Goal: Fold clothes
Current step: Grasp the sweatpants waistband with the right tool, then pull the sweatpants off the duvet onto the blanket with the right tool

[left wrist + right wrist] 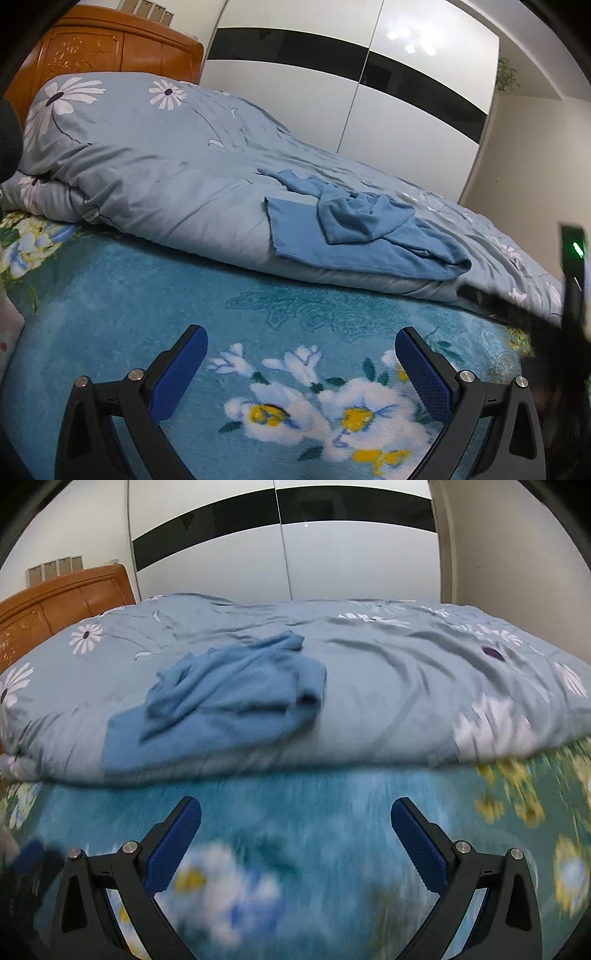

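Observation:
A crumpled blue garment (354, 229) lies on the grey-blue flowered duvet (155, 162), near that duvet's front edge. The right wrist view shows the same blue garment (225, 698) left of centre on the duvet (388, 686), blurred by motion. My left gripper (301, 339) hangs open over the teal flowered blanket (147, 288), well short of the garment, with nothing between its blue pads. My right gripper (295, 812) is open too, above the teal blanket (295, 805), and holds nothing.
An orange wooden headboard (110, 48) stands at the back left. A white wardrobe with a black stripe (351, 81) fills the wall behind the bed. A dark device with a green light (574, 254) shows at the left view's right edge.

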The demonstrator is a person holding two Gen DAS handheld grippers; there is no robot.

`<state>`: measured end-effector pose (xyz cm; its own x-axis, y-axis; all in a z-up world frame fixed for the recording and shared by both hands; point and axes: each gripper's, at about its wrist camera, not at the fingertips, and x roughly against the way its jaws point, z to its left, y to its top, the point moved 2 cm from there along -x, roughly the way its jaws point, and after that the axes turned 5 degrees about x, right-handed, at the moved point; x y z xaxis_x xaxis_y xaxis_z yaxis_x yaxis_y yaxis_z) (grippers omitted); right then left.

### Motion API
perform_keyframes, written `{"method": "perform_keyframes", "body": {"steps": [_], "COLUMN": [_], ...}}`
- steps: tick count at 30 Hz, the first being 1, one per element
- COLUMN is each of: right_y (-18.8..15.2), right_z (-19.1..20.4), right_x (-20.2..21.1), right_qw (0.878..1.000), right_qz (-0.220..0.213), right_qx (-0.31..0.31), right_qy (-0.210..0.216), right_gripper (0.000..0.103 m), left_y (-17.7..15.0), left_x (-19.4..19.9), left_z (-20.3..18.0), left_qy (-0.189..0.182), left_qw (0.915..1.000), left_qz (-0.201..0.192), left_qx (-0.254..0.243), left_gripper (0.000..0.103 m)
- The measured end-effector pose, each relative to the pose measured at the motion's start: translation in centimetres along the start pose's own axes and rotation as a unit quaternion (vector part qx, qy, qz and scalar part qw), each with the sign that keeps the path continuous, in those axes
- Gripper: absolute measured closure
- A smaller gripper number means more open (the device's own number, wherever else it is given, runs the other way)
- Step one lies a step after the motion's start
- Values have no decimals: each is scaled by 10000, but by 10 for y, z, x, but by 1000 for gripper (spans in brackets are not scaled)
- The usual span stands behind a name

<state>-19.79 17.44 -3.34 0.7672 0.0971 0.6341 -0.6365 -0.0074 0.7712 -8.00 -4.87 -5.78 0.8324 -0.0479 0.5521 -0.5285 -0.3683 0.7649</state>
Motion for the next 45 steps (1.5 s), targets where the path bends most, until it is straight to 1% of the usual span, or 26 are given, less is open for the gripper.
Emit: {"method": "perform_keyframes", "body": {"steps": [2,4,5,7,9,10,11,12,13,14,17,19,23,26,28,29,30,31,34,36,38,40,42,45], "right_y": [19,35,41,51,57,59,60,60,59,58,49,43,26,-1,-26,-38,-52,-66,-106,-133,-149,-170,-195,-224], "right_z": [-8,-20,-25,-29,-30,-31,-32,-33,-35,-39,-51,-49,-35,-30,-36,-40,-45,-52,-67,-71,-74,-69,-61,-39], "right_x": [-19,-37,-44,-54,-63,-66,-67,-66,-62,-59,-41,-15,35,83,115,132,149,164,206,229,252,271,290,305], "right_qw": [9993,9973,9963,9940,9892,9850,9805,9755,9707,9656,9336,9140,8866,8784,8775,8818,8901,8925,8980,9033,9079,9172,9195,9205], "right_qz": [112,196,205,213,299,363,396,424,406,385,198,-50,-361,-526,-566,-561,-528,-533,-580,-629,-639,-541,-454,-394], "right_qx": [-285,-665,-810,-1011,-1299,-1498,-1715,-1933,-2134,-2315,-2966,-3102,-3092,-2974,-2985,-2950,-2889,-2892,-2913,-2900,-2847,-2716,-2625,-2428], "right_qy": [205,233,213,352,613,774,874,964,1030,1118,2000,2613,3422,3703,3709,3638,3485,3419,3245,3100,3011,2863,2889,3034], "right_gripper": [0,1,2,12,33,39,55,62,83,96,97,98,98,98,98,98,98,98,98,98,98,98,98,98], "left_y": [0,0,-1,-1,-2,-2,-1,-1,0,1,6,10,20,29,33,33,33,32,18,-1,-23,-41,-59,-80], "left_x": [-2,-2,-3,-3,-2,-2,-1,0,1,2,10,15,30,46,61,66,72,78,93,103,114,125,140,165], "left_z": [1,1,0,-2,-5,-6,-8,-8,-9,-10,-11,-11,-13,-16,-21,-24,-26,-29,-39,-40,-42,-44,-46,-50], "left_qy": [-19,-58,-74,-83,-90,-94,-95,-86,-77,-68,-76,-89,-212,-418,-621,-675,-728,-777,-888,-976,-1124,-1253,-1365,-1463], "left_qw": [10000,9999,9999,9999,9999,9999,9998,9998,9998,9998,9996,9996,9990,9980,9966,9962,9958,9955,9953,9949,9930,9901,9869,9824], "left_qz": [39,81,96,92,89,88,81,59,37,9,-128,-204,-365,-466,-526,-531,-536,-517,-265,-34,291,576,799,1024], "left_qx": [24,26,19,-35,-90,-116,-141,-164,-188,-208,-219,-195,-147,-122,-107,-133,-159,-186,-262,-242,-224,-244,-320,-547], "left_gripper": [0,0,0,0,0,0,0,0,0,0,0,0,0,0,0,0,0,0,0,0,0,0,0,0]}}
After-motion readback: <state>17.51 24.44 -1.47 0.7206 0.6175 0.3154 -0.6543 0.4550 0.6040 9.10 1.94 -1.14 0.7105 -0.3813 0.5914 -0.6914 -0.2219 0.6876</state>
